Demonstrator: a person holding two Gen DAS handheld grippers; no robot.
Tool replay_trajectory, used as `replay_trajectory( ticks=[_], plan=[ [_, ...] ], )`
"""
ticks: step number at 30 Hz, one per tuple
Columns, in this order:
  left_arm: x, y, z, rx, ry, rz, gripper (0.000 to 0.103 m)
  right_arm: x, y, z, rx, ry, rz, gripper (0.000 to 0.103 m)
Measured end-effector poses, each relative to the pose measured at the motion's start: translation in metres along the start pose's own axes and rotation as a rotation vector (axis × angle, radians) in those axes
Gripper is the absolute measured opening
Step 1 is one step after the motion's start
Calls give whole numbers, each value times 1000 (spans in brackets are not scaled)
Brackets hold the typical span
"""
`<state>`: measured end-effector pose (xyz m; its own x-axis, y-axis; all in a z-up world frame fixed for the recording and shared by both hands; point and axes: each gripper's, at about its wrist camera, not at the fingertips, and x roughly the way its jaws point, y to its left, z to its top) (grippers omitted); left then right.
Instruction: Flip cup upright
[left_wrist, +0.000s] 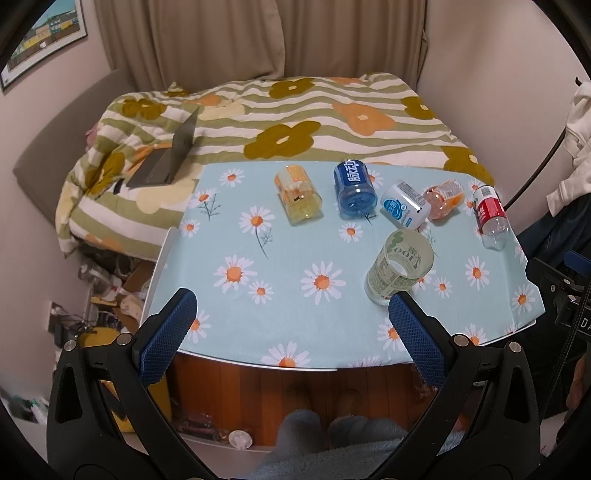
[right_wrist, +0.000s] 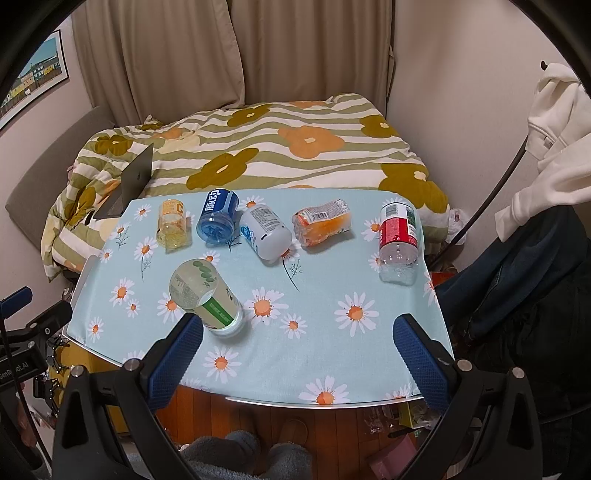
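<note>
A green-labelled translucent cup (left_wrist: 400, 267) (right_wrist: 207, 295) stands on end near the table's front, and its upper end looks like an open rim. Behind it, lying on their sides in a row, are a yellow cup (left_wrist: 297, 195) (right_wrist: 171, 223), a blue cup (left_wrist: 354, 188) (right_wrist: 218, 218), a white cup (left_wrist: 404, 205) (right_wrist: 264, 230), an orange cup (left_wrist: 443, 197) (right_wrist: 321, 221) and a red-labelled clear cup (left_wrist: 489, 218) (right_wrist: 399, 240). My left gripper (left_wrist: 291, 299) is open and empty, its right fingertip just in front of the green cup. My right gripper (right_wrist: 299, 321) is open and empty, with the green cup beside its left fingertip.
The small table (left_wrist: 258, 363) (right_wrist: 332, 400) wears a light blue daisy cloth. Behind it is a bed with a floral quilt (left_wrist: 295, 110) and an open laptop (left_wrist: 166, 155). Clutter lies on the floor at left (left_wrist: 107, 291). Clothes hang at right (right_wrist: 554, 147). A person's feet (left_wrist: 325, 424) are below.
</note>
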<state>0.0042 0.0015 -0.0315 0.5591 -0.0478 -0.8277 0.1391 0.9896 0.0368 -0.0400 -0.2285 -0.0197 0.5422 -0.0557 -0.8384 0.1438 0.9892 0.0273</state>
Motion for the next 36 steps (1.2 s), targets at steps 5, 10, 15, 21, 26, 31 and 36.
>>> replay_trajectory(
  ticks=[5,10,15,21,26,31,36],
  plan=[
    [0,0,1,1,0,0,103,0,0,0,0,0,0,103],
    [0,0,-1,0,-1,1,103,0,0,1,0,-2,1,103],
    [0,0,0,2,-2,4,103,0,0,0,1,-2,1,103],
    [-2,2,5,8,-11,2,103,0,0,1,1,-4,0,103],
    [-6,2,8,13,-22,7,103,-1,0,2,2,-6,0,103],
    [-4,-2,5,10,-29,25,103,-1,0,3,1,-7,0,103],
    [-5,-1,3,-2,-41,27,103,-1,0,1,1,-8,-1,103]
  ],
)
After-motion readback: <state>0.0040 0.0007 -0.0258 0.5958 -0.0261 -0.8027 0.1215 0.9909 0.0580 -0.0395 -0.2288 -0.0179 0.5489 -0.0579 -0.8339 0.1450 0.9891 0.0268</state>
